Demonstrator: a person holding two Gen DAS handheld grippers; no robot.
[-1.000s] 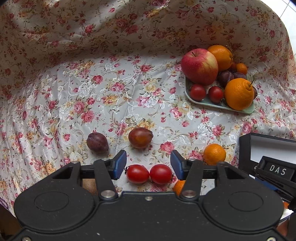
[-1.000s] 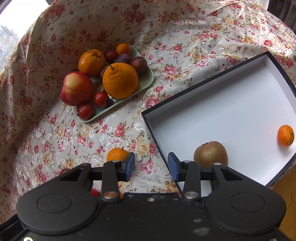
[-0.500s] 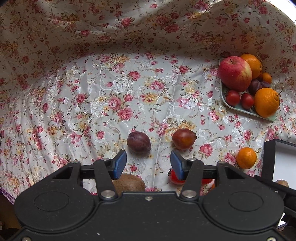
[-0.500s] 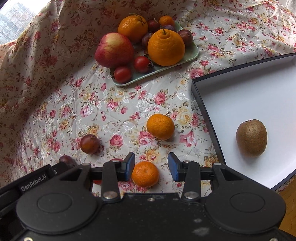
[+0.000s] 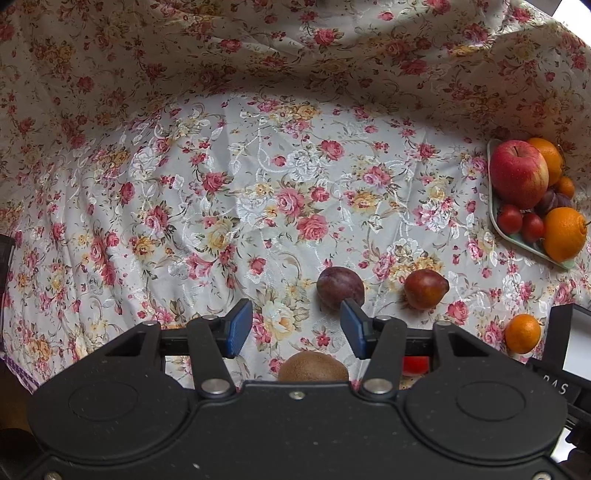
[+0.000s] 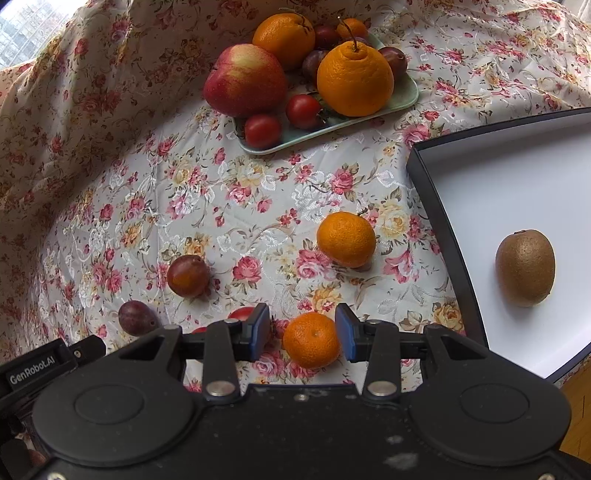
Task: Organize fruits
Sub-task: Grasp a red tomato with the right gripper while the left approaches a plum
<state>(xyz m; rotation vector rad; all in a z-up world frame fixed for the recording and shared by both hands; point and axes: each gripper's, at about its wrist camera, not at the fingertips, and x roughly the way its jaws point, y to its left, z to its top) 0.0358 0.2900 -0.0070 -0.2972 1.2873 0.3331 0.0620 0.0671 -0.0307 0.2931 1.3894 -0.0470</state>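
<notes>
A floral tablecloth, cream with pink and red roses, covers the table and rises in folds behind it. At top left of the right wrist view, a window shows daylight and buildings outside.

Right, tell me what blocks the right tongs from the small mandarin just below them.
Nothing visible does. The right tongs stand open with the small orange mandarin showing in the gap between the blue pads, bare floral tablecloth around it. A red tomato peeks out beside the left pad, not in the gap.
</notes>
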